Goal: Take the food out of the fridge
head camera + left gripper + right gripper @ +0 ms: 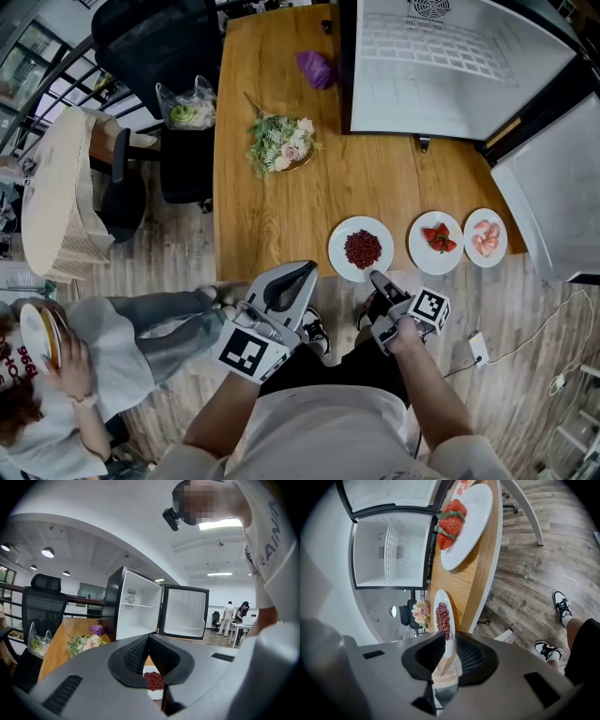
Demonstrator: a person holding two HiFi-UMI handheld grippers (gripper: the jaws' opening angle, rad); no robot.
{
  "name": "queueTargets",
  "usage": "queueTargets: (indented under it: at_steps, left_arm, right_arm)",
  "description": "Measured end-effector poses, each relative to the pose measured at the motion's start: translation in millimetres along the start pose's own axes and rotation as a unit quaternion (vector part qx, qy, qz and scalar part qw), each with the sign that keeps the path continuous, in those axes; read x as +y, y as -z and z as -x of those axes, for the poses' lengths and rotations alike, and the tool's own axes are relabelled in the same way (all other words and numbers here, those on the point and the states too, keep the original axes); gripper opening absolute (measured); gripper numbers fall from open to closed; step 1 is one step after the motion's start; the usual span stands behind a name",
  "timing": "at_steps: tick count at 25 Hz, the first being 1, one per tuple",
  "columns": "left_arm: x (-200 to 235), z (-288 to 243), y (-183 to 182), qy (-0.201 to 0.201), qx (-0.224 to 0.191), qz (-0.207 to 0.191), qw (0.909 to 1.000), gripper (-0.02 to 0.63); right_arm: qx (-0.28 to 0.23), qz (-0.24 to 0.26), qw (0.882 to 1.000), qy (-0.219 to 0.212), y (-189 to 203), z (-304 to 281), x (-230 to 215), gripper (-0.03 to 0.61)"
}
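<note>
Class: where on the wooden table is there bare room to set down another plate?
The wooden table is bare left of the white plate of red beans, nearer than the flower bouquet. Right of that plate is crowded.

My left gripper (302,274) and right gripper (377,278) are smooth grey plastic shells with black ribbed pads (136,654). Each carries a white cube with black square markers (251,354). I wear a white short-sleeved T-shirt (319,433), black shorts (349,366) and black-and-white sneakers (560,604).
</note>
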State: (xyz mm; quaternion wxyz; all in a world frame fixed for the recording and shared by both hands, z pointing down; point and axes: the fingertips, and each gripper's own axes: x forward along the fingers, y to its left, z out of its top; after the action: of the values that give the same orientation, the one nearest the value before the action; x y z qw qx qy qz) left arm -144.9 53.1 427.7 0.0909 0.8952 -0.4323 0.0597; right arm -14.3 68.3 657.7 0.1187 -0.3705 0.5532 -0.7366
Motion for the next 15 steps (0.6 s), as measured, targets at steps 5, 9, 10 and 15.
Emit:
queueTargets:
  at_steps: [5,9,10,15]
  left_arm:
    - [0.2,0.4,2.8,0.0,0.006,0.006,1.0,0.006]
    - [3.5,-0.7,3.2,-0.008,0.01,0.012,0.9998,0.006]
    - [4.2,-1.6,2.5,-0.01,0.01,0.014,0.9998,0.006]
    - [6.6,-10.9,-11.6,-0.008,-0.005,0.017,0.9998,0.006]
  right_arm:
    - [0.0,0.025,1.0,0.01,0.3,4.1,-2.1,0.073]
    - [-0.027,0.059,0.997,0.047,-6.5,28.6,-9.9,0.043]
    - [-0.036,0.068,0.996,0.051,-9.0,36.1,-8.3,0.032]
    - [-0.098,0.173,0.979,0.035,-35.4,69.3,38.2,0.02]
